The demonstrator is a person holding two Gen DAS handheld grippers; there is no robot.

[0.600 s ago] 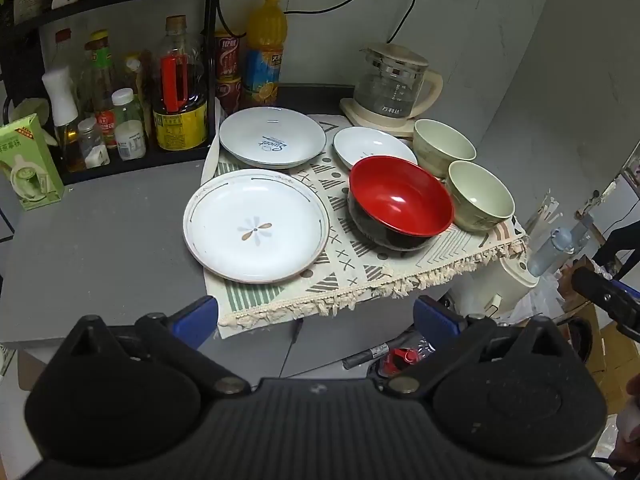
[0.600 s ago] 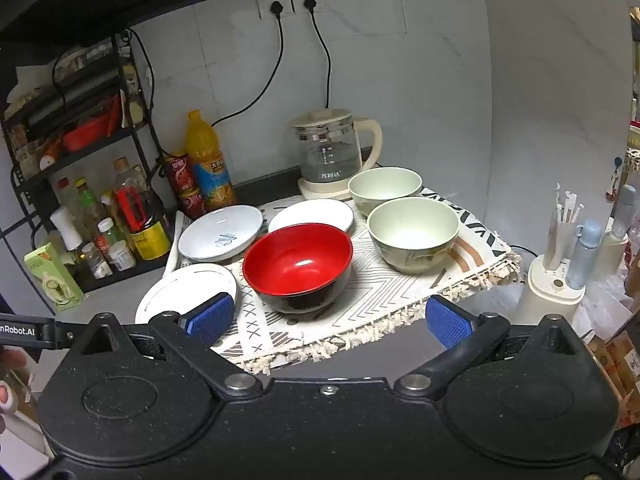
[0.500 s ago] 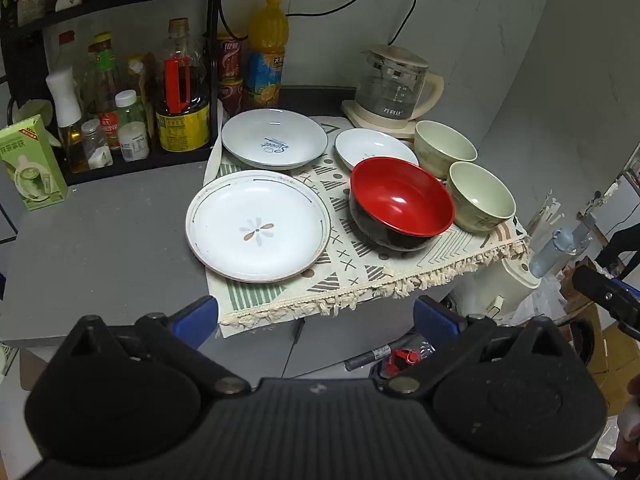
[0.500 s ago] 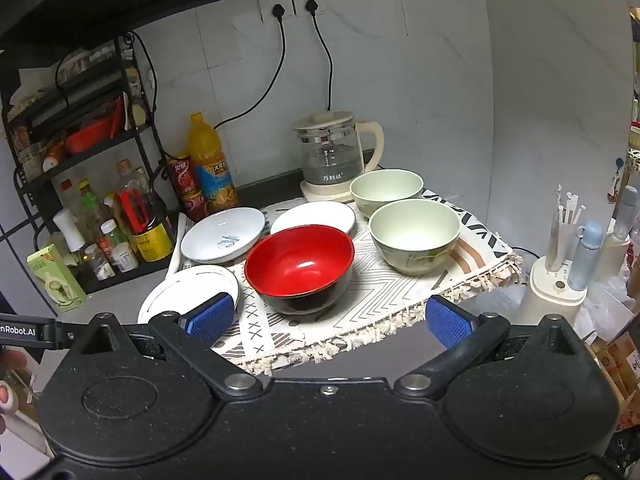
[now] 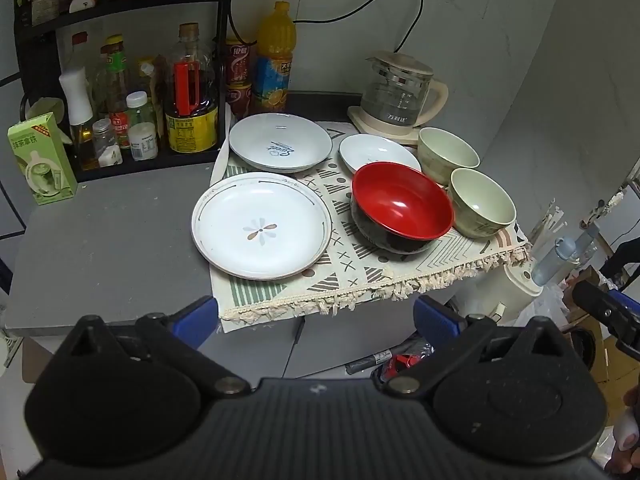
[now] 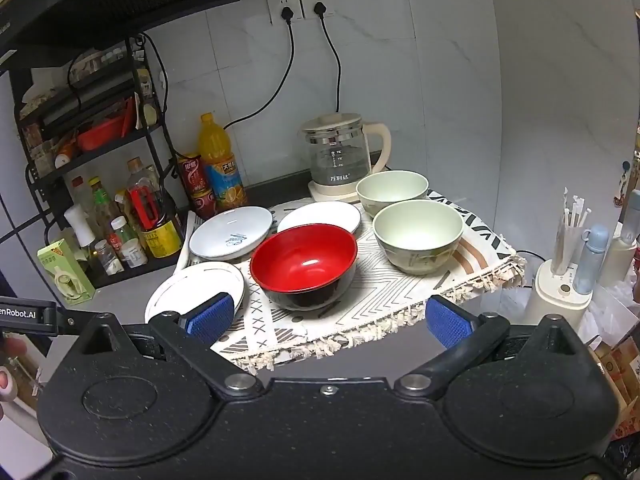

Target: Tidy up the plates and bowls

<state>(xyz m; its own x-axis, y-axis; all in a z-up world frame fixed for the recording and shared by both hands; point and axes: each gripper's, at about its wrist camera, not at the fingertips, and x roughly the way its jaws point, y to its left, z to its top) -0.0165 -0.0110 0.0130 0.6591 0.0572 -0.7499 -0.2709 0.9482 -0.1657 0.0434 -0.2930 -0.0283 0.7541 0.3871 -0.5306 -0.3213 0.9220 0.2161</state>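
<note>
With both the left gripper (image 5: pixel 316 318) and right gripper (image 6: pixel 328 318) spread wide and empty short of the fringed mat (image 5: pixel 360 284), its overhanging edge risked snagging, dragging the red bowl (image 5: pixel 402 206) and flower plate (image 5: pixel 262 226) sitting on it.
</note>
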